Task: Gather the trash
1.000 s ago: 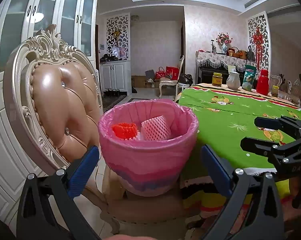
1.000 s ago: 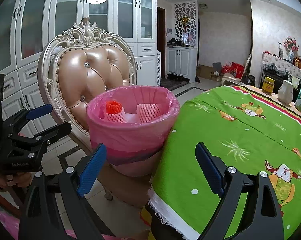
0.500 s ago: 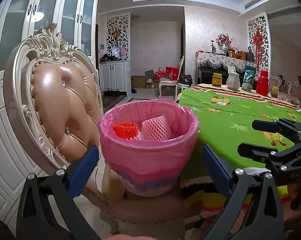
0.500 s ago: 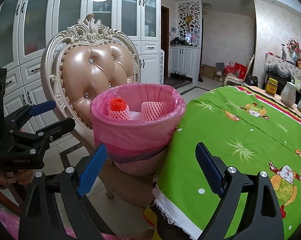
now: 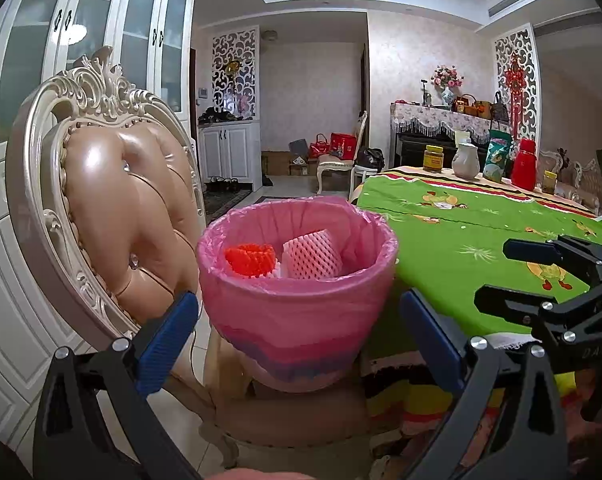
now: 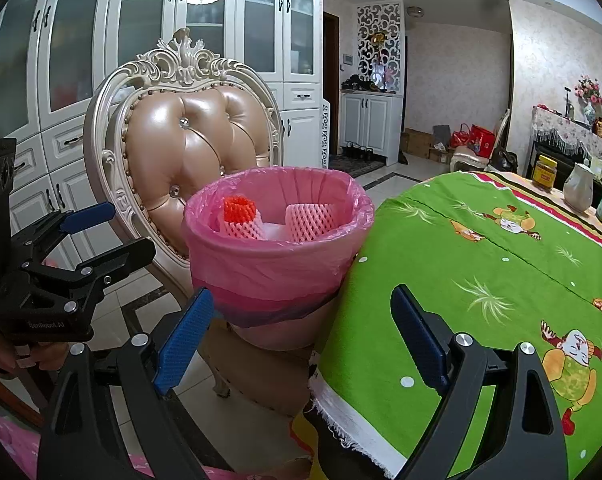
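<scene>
Pink-lined bin (image 5: 297, 312) on chair (image 5: 113, 216) holds foam nets (image 5: 311, 254); both jaws spread, empty

- Tall white cabinets (image 6: 149, 60) with frosted glass doors fill the left of the frame.
- A carved cream chair (image 6: 189, 136) with a tufted tan back stands at centre left.
- A table under a green cartoon-print cloth (image 6: 481, 272) takes the right side.
- The floor (image 6: 381, 168) is pale tile with dark border lines.
- White lattice screens (image 5: 235, 68) flank a doorway at centre.
- Pale patterned wallpaper (image 5: 417, 60) covers the far wall.
- A lace-draped piano (image 5: 433, 136) stands at right, flowers (image 5: 447, 80) on top.
</scene>
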